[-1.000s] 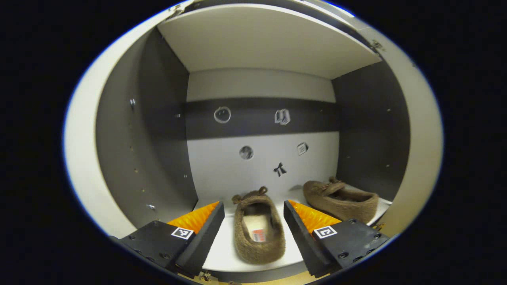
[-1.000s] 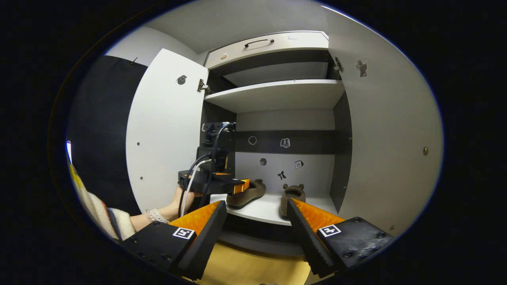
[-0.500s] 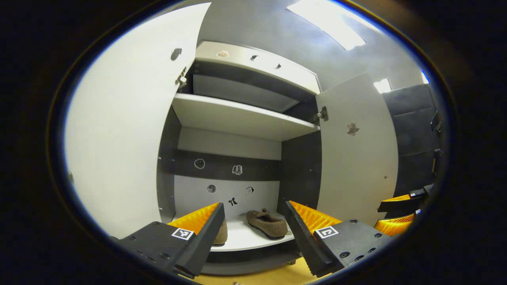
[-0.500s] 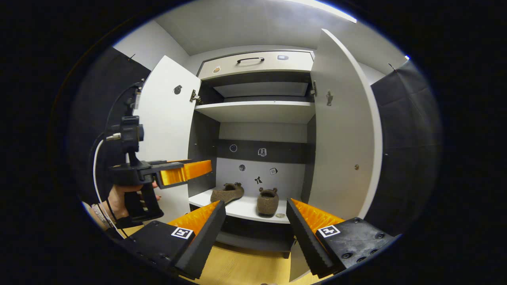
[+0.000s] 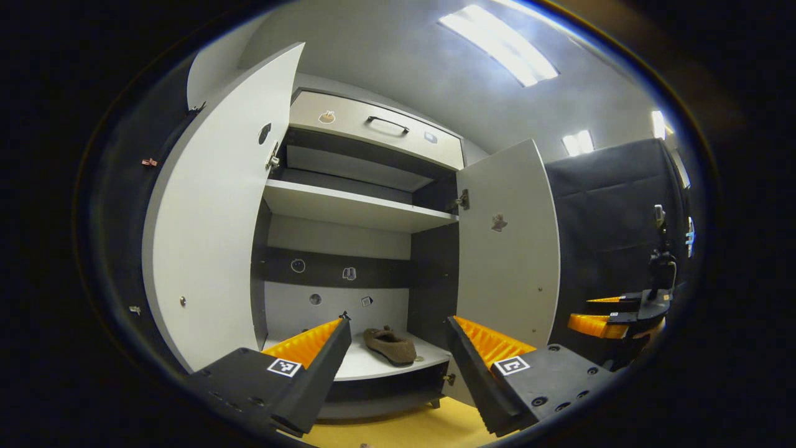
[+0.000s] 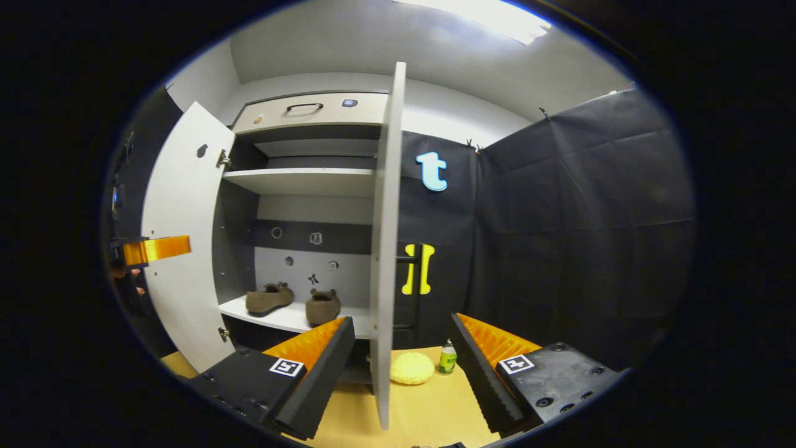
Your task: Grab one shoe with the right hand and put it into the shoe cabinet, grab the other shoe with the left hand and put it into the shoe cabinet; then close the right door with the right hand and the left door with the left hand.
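The left gripper (image 5: 398,348) is hanging open and empty before the shoe cabinet (image 5: 348,208), both doors standing open, one shoe (image 5: 390,346) lying on its bottom shelf.

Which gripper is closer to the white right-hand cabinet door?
Right. The right gripper straddles the white right-hand cabinet door edge; the left gripper faces the open cabinet.

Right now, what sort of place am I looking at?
Probably a staged recording booth, not a real home: a white shoe cabinet with two slippers inside stands against black cloth walls, under ceiling strip lights.
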